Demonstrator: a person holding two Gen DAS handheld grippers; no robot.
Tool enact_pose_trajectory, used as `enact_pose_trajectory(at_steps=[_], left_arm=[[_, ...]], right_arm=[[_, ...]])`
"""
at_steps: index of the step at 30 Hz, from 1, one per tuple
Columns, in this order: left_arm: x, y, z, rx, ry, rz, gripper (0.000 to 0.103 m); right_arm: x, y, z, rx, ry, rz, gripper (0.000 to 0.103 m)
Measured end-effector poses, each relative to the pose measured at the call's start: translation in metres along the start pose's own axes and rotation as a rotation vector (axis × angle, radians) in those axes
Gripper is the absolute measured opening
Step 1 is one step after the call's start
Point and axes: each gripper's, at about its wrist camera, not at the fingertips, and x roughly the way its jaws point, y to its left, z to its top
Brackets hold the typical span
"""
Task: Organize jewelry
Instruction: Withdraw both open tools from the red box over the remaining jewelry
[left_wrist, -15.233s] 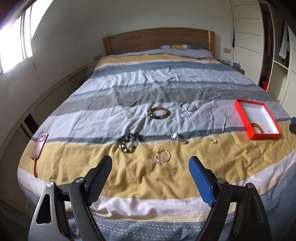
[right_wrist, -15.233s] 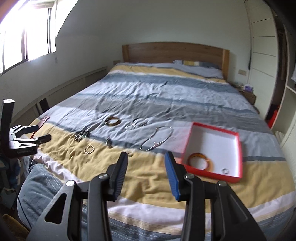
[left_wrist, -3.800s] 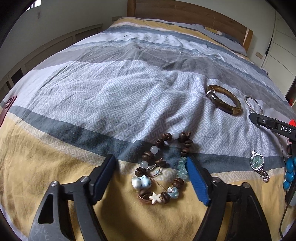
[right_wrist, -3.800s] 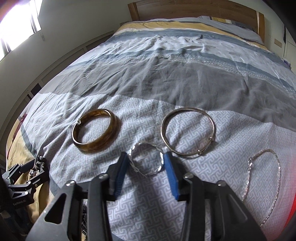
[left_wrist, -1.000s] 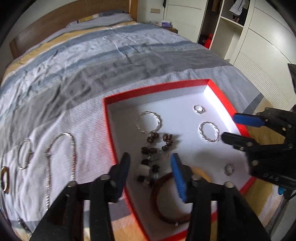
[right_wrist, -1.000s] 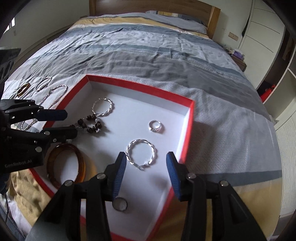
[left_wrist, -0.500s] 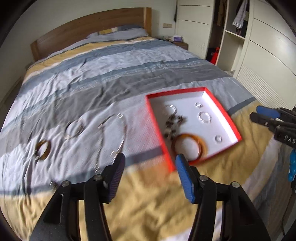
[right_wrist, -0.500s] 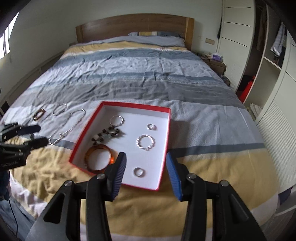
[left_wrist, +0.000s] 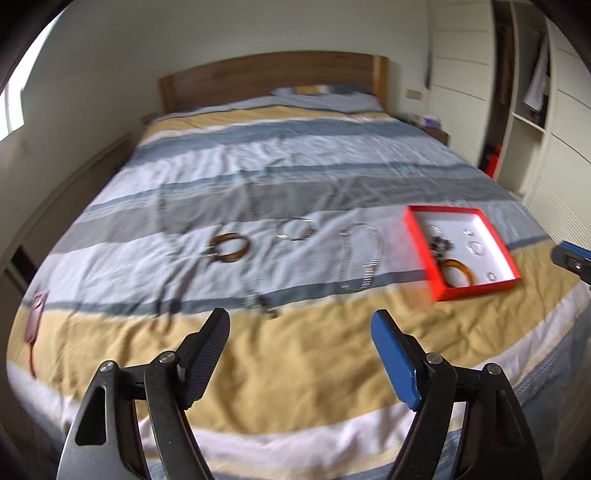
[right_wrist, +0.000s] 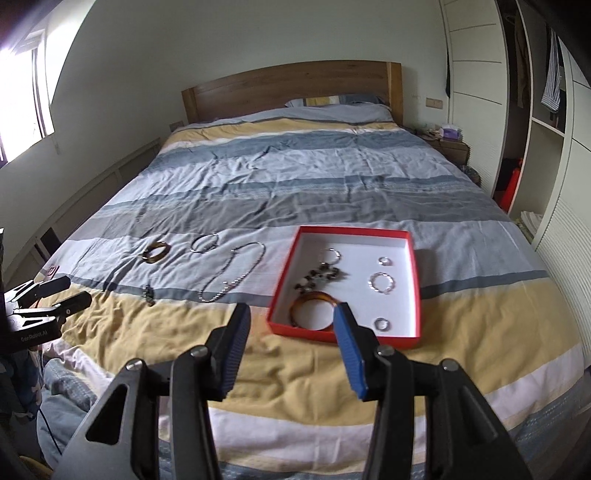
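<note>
The left gripper (left_wrist: 299, 326) is empty and its jaws are opening, wider than half a second ago. The right gripper (right_wrist: 291, 321) is also empty, with its jaws opening slightly. Both now hang above the yellow band at the foot of the bed (right_wrist: 314, 177), farther back from the box (right_wrist: 286, 275) than a second ago, when both were directly over it.

The red box lies on the bed's right side. It holds a beaded bracelet (right_wrist: 319, 277), an amber bangle (right_wrist: 314, 297), a twisted bracelet (right_wrist: 381, 283), a thin hoop (right_wrist: 332, 254) and two rings (right_wrist: 381, 324). The beaded bracelet and twisted bracelet lay on the cover a few seconds ago.

Left of the box, on the cover, remain a chain (right_wrist: 232, 273), a silver bangle (right_wrist: 204, 243), a brown bangle (right_wrist: 157, 252) and a watch (right_wrist: 149, 293).
</note>
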Motion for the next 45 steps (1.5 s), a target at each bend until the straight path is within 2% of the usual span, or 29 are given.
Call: enact_pose_trajectory(at_steps=[10,16,20,28,36,45], left_arm=[[-0.047,0.066,-0.046,-0.159,-0.059,0.108,0.083],[-0.068,0.084,-0.05,-0.215,-0.122,0.153,0.086],[-0.07,0.084,-0.049,-0.22,-0.13,0.172,0.092],[-0.042,0.078,-0.051,-0.185,-0.087,0.221,0.097],[0.005,0.084,-0.05,-0.192,-0.006,0.202,0.097],[0.054,0.084,-0.04,-0.174,0.06,0.176,0.097]], right_arm=[[-0.027,0.058,-0.02,-0.003,-0.038,0.072,0.051],[-0.038,0.081,-0.021,-0.036,-0.056,0.104,0.054],[-0.037,0.091,-0.019,-0.042,-0.059,0.123,0.058],[0.014,0.104,-0.038,-0.053,0.05,0.155,0.06],[0.07,0.115,-0.045,-0.064,0.139,0.17,0.06],[0.122,0.119,-0.038,-0.061,0.205,0.19,0.06]])
